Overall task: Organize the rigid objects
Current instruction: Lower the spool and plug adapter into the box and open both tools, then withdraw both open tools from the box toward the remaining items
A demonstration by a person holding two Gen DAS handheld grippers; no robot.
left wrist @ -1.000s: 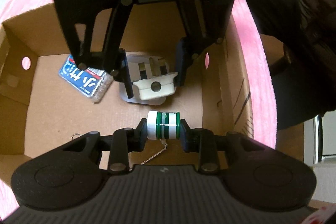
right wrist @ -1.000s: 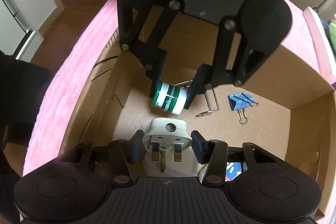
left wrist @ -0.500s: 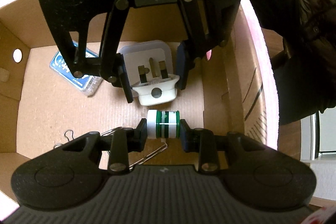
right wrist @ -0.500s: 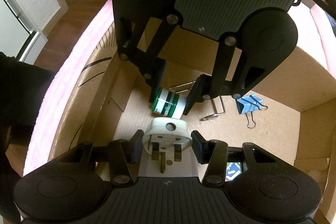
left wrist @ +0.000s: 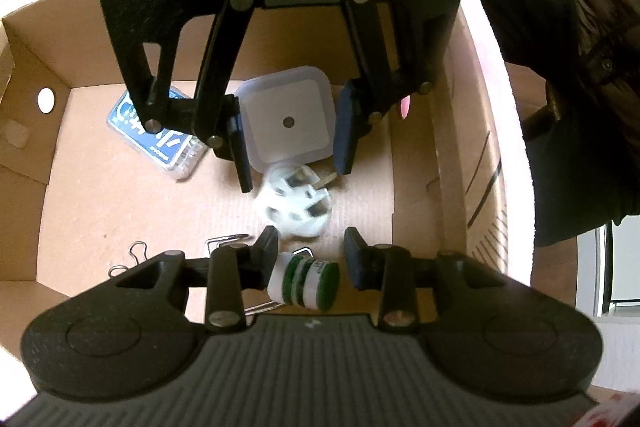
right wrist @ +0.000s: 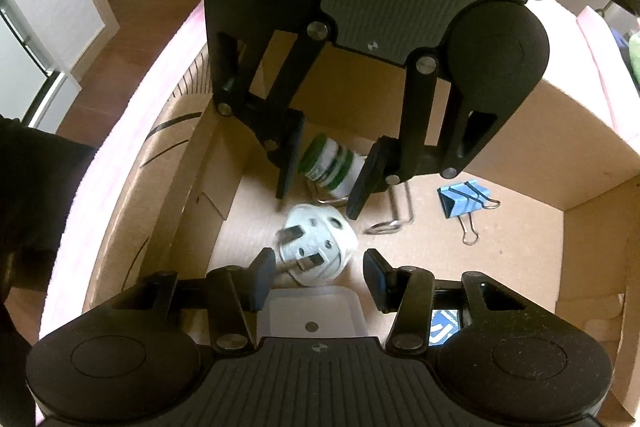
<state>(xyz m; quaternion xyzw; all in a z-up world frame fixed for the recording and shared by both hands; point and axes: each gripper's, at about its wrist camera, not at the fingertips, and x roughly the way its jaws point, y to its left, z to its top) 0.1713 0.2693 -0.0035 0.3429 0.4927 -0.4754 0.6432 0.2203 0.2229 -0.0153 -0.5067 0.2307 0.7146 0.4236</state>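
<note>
Since both claws point steeply down into the box [left wrist: 412, 167], I read this as the drop-off: each item is being let go low over the cardboard floor so it lands inside and does not bounce out. From my left wrist, the left claw [left wrist: 310, 251] has just been opening its jaws; the green-and-white roll [left wrist: 304, 281] sits tilted between them, close against one pad with a clear gap at the other, so it is loose, no longer gripped. Ahead, my right claw [left wrist: 294, 171] stands open over a white tub [left wrist: 288, 123], and the plug [left wrist: 296, 203] lies blurred just below its tips, free of both pads, probably tumbling onto the floor between the claws. From my right wrist, the same plug shows beyond my spread fingers, prongs toward the camera, with the tub under the claw. The roll hangs slack within the left claw's parted jaws above some wire handles, and a blue clip [right wrist: 464, 201] rests well apart, so the landing spots look clear.
</note>
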